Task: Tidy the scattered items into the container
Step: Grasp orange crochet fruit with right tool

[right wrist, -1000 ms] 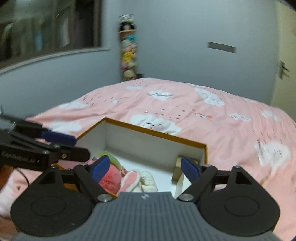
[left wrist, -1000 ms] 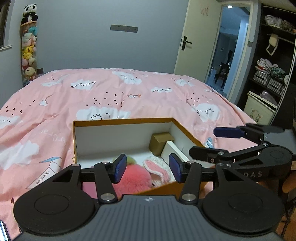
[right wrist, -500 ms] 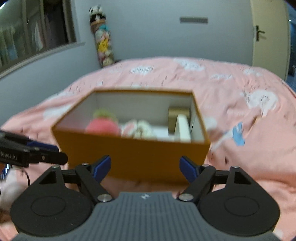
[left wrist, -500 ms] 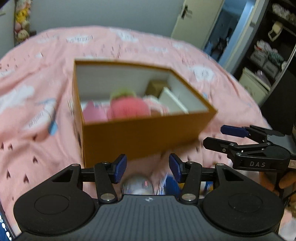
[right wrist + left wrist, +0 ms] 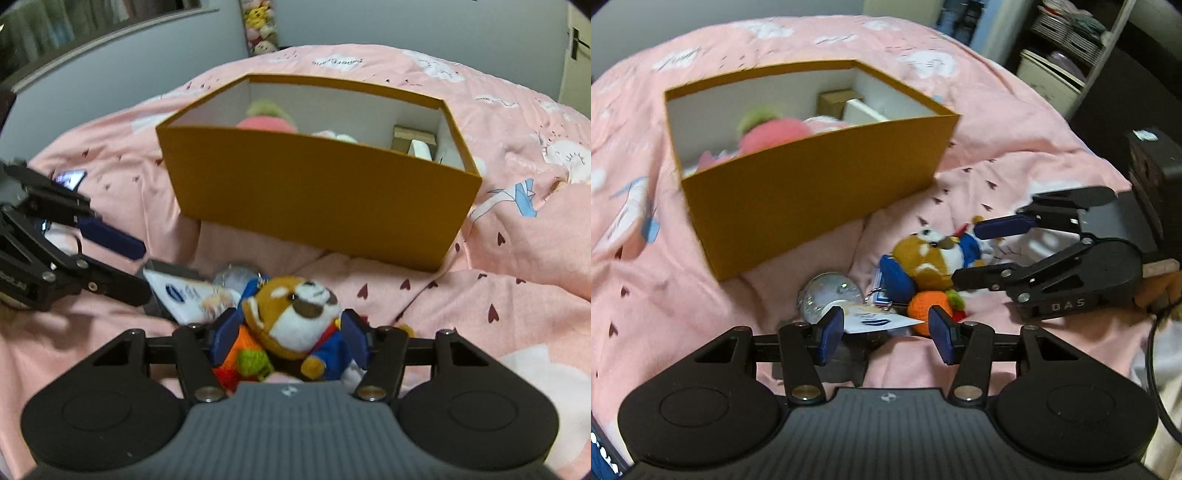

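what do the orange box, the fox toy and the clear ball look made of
Orange box: looks like stiff paperboard, matte orange outside, white inside, with crisp thin edges.
Fox toy: plush fabric, fuzzy nap, soft rounded shape.
Clear ball: glass or clear plastic, glossy, with bright glints; which one cannot be told.

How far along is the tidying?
Partly done: a pink plush and small boxes lie in the orange box. The right gripper has been closing around the fox toy. The glass ball, card and orange toy remain.
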Available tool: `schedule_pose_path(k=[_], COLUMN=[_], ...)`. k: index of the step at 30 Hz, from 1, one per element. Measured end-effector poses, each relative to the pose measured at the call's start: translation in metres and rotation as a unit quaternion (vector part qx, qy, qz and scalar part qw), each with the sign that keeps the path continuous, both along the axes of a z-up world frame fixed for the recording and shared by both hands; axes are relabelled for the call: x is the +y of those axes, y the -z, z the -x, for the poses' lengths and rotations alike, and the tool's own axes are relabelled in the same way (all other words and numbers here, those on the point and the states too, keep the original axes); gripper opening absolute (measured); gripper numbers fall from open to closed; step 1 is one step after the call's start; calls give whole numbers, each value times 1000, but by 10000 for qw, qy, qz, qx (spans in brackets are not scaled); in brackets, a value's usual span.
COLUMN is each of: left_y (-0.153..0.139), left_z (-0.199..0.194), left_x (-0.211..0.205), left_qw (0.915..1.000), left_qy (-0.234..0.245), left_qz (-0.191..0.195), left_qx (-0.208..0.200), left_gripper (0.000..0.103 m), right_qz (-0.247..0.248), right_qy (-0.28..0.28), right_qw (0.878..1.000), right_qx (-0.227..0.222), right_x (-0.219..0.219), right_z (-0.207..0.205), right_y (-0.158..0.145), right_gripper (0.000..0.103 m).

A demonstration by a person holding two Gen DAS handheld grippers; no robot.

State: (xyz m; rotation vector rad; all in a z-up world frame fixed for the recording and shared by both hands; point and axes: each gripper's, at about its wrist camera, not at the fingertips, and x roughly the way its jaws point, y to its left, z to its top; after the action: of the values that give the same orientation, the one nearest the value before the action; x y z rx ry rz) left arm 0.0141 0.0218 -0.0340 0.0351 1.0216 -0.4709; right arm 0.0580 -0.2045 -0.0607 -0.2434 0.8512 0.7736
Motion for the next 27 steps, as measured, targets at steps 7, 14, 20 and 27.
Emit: schedule_pose_path(k=[7,14,20,27], left_y=[9,22,35,32], left_z=[1,-3,-12,-22], left_x=[-11,-12,-1,11], left_qw=[9994,9983,9991,9975], left_qy=[157,74,-234,-707], left_qz=[-195,-410,-188,-74], left_qx=[246,417,288,-30], left_gripper=[43,42,35,33], right_qz=[-143,119,330,265], right_qy=[-384,-382,-408,-401], right_qw=[9970,9910,9899,9953], right_qx=[658,1277,1316,842], right_x=[-4,14,34,40], right_z=[8,-3,-14,-23], right_y=[6,28,41,27], right_gripper=[45,47,45,43])
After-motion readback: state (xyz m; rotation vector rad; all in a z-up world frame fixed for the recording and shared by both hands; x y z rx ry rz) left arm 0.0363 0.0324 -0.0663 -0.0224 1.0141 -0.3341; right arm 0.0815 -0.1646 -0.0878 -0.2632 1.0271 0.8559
